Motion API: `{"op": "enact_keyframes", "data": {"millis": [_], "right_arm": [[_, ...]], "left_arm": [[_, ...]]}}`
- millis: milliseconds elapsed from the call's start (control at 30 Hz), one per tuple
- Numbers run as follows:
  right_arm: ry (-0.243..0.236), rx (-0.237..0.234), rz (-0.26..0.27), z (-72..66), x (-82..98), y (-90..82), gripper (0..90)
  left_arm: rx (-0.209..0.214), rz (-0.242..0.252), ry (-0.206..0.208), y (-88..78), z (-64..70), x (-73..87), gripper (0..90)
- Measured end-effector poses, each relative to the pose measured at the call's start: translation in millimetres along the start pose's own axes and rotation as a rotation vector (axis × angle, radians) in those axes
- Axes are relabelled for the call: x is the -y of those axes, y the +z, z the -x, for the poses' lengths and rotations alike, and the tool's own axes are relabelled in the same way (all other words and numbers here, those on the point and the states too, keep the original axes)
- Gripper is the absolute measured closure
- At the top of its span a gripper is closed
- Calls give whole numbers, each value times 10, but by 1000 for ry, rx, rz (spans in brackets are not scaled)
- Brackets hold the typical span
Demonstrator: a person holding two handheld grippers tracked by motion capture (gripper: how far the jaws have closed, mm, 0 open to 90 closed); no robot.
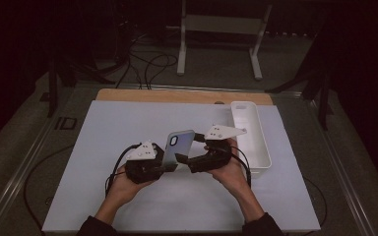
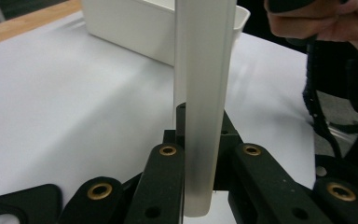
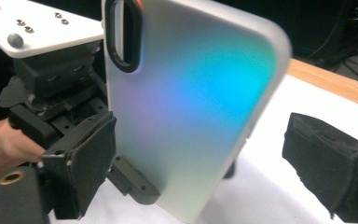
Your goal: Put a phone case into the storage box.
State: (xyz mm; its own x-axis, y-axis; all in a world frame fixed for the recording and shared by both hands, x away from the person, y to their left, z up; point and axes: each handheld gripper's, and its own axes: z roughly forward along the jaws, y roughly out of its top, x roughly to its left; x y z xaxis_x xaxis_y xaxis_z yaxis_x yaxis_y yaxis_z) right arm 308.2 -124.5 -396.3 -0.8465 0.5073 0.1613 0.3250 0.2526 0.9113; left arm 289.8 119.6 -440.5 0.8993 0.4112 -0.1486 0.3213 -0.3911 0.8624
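Left gripper (image 1: 163,164) down low over the white mat (image 1: 98,147), jaws pinched tight on the bottom edge of an iridescent phone case (image 1: 178,145), held upright off the table. Right gripper (image 1: 186,158) just beside it, jaws spread wide around the case, not touching. White bin (image 1: 261,147) off to the right.

Phone cases: one, iridescent (image 1: 179,143) (image 2: 204,93) (image 3: 186,107)
White bins: one, long and narrow (image 1: 263,147) (image 2: 135,28)
Grippers: two, left gripper (image 1: 166,166) (image 2: 200,168) and right gripper (image 1: 183,160) (image 3: 205,163)
Hands: two, left hand (image 1: 123,189) and right hand (image 1: 231,172)
Tables: one, with a white top (image 1: 128,123)
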Motion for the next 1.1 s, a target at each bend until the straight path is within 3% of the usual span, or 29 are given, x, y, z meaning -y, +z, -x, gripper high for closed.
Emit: {"op": "enact_keyframes", "data": {"millis": [500, 533, 733, 1100], "right_arm": [[70, 63, 38, 33, 41, -31, 97], [77, 76, 46, 7, 26, -36, 97], [71, 96, 53, -75, -13, -6, 97], [125, 120, 96, -177, -108, 36, 99]], "left_arm": [[-84, 16, -17, -10, 21, -17, 858], [-114, 26, -19, -10, 38, -29, 858], [-138, 29, -24, 5, 57, -32, 858], [-180, 14, -22, 78, 91, -14, 857]]}}
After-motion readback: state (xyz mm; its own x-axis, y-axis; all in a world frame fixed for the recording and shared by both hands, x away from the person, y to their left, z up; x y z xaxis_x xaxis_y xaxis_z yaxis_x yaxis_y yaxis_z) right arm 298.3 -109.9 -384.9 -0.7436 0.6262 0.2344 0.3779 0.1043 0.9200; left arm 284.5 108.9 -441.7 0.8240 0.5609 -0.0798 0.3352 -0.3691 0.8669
